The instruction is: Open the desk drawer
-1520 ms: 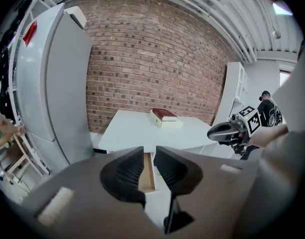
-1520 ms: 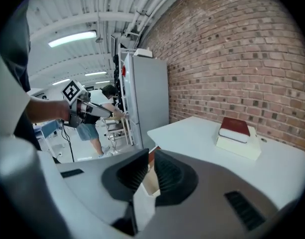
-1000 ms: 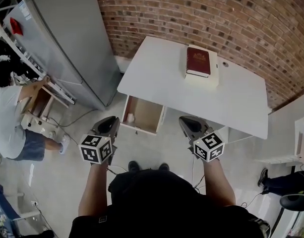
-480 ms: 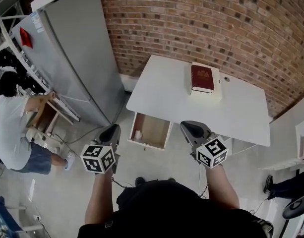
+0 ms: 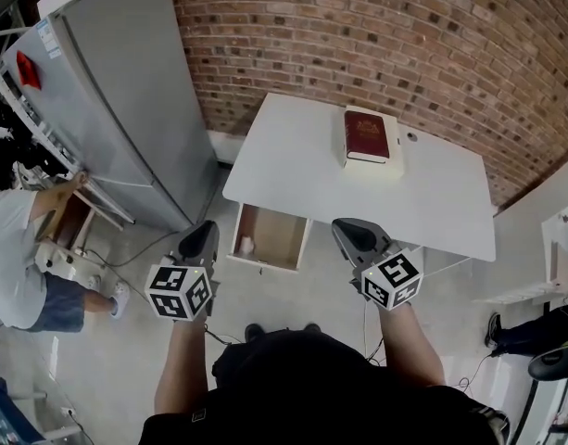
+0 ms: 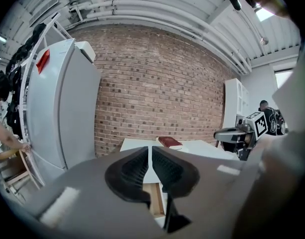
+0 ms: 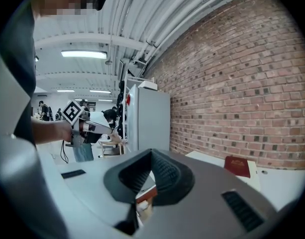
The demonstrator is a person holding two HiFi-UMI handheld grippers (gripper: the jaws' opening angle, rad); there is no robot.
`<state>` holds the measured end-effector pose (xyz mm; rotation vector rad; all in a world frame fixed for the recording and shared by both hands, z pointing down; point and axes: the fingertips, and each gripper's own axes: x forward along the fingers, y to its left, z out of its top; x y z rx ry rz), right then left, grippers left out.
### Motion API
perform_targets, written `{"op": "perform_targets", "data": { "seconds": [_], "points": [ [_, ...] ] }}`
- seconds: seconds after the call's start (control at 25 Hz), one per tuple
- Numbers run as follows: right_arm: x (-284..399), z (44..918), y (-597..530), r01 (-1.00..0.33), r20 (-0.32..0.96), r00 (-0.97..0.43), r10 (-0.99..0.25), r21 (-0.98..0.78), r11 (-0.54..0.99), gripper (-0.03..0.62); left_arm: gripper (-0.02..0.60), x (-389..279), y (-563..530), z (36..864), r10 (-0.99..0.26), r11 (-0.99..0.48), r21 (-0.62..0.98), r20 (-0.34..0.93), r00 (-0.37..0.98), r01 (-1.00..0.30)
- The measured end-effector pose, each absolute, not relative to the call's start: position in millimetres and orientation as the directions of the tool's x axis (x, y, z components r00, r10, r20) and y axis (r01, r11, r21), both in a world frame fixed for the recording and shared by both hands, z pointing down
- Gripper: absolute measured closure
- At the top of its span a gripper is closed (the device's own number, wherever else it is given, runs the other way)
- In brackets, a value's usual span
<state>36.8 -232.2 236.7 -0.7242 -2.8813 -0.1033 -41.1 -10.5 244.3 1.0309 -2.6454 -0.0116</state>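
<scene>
The white desk [image 5: 311,170] stands against the brick wall. Its wooden drawer [image 5: 270,237] is pulled out at the front left, with a small white thing [image 5: 246,245] inside. My left gripper [image 5: 202,237] hovers left of the drawer, touching nothing. Its jaws have just been closing and stand nearly together with nothing between them [image 6: 151,153]. My right gripper [image 5: 348,233] hangs right of the drawer, shut and empty [image 7: 151,156]. Below the jaws, part of the drawer [image 6: 153,199] shows in the left gripper view and again [image 7: 146,197] in the right gripper view.
A red book [image 5: 368,135] lies on a white box at the desk's back. A tall grey fridge [image 5: 126,109] stands left of the desk. A person [image 5: 15,239] bends at shelves on the far left. White furniture [image 5: 561,258] stands at the right.
Both grippers have lifted slightly in front of the desk. The left jaws have narrowed. The drawer stays pulled out as before.
</scene>
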Motion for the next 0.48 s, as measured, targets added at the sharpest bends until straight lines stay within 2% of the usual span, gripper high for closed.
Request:
{"op": "perform_targets", "data": {
  "seconds": [0.48],
  "points": [
    [40.1,245.7,-246.5,0.447,0.190,-0.879,0.437,0.010,0.894,0.582,0.552,-48.6,-23.7,251.4,-0.677,0.729,0.126,0.279,-0.681,-0.673]
  ]
}}
